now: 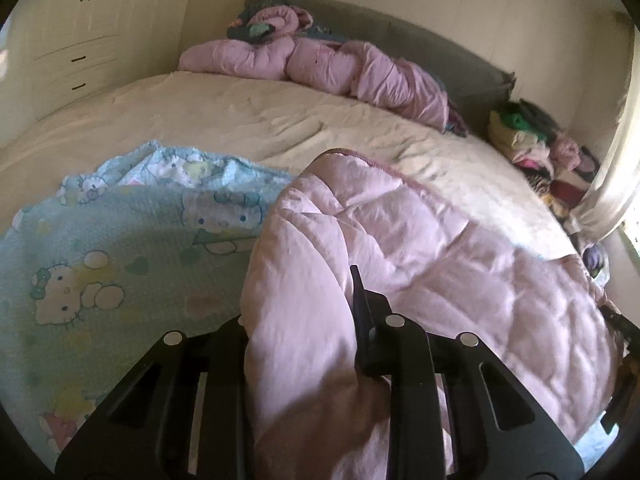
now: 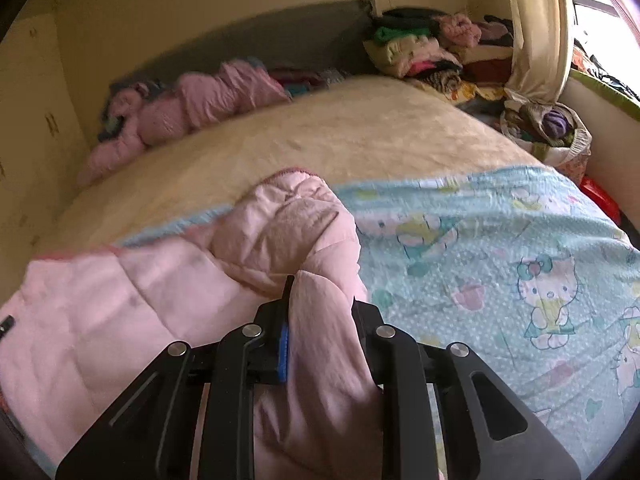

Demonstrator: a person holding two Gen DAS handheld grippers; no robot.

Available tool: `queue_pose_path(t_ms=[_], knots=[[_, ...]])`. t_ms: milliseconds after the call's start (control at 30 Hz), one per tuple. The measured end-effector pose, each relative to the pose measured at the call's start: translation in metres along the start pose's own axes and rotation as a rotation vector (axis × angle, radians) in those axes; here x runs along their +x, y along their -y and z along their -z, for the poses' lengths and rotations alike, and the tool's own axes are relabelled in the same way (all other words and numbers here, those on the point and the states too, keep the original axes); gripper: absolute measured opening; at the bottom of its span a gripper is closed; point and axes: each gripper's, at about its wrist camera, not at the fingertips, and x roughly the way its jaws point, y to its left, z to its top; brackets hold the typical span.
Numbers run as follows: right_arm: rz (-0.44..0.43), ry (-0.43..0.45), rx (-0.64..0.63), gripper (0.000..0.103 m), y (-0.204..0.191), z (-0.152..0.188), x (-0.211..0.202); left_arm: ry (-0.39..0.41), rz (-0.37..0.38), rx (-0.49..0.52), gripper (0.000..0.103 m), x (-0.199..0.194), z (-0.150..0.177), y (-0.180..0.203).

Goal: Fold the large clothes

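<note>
Pink quilted jacket bunched on the Hello Kitty blanket at the near bed edge | my left gripper clenched a fold | my right gripper clenched another | cream bedspread lay open beyond.

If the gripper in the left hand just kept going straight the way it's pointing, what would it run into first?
The left gripper is already clamped on the pink quilted jacket, so it would push into that bunched fabric first. Beyond it probably lies the cream bedspread, though depth is hard to judge.
</note>
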Motion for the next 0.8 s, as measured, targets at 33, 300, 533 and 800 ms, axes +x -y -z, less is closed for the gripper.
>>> queue_pose_path(t_ms=[33, 300, 533, 800], knots=[[0.017, -0.023, -0.003, 0.02, 0.0, 0.004, 0.009, -0.017, -0.016, 0.016, 0.019, 0.009, 0.004, 0.002], [0.046, -0.072, 0.008, 0.023, 0.006, 0.025, 0.041, -0.059, -0.021, 0.045, 0.03, 0.039, 0.015, -0.003], [0.087, -0.118, -0.012, 0.033, 0.003, 0.026, 0.034, -0.058, -0.019, 0.038, 0.05, 0.019, 0.01, 0.001], [-0.011, 0.12, -0.043, 0.08, -0.008, 0.038, -0.065, -0.014, -0.035, 0.064, 0.078, -0.03, 0.009, 0.028]])
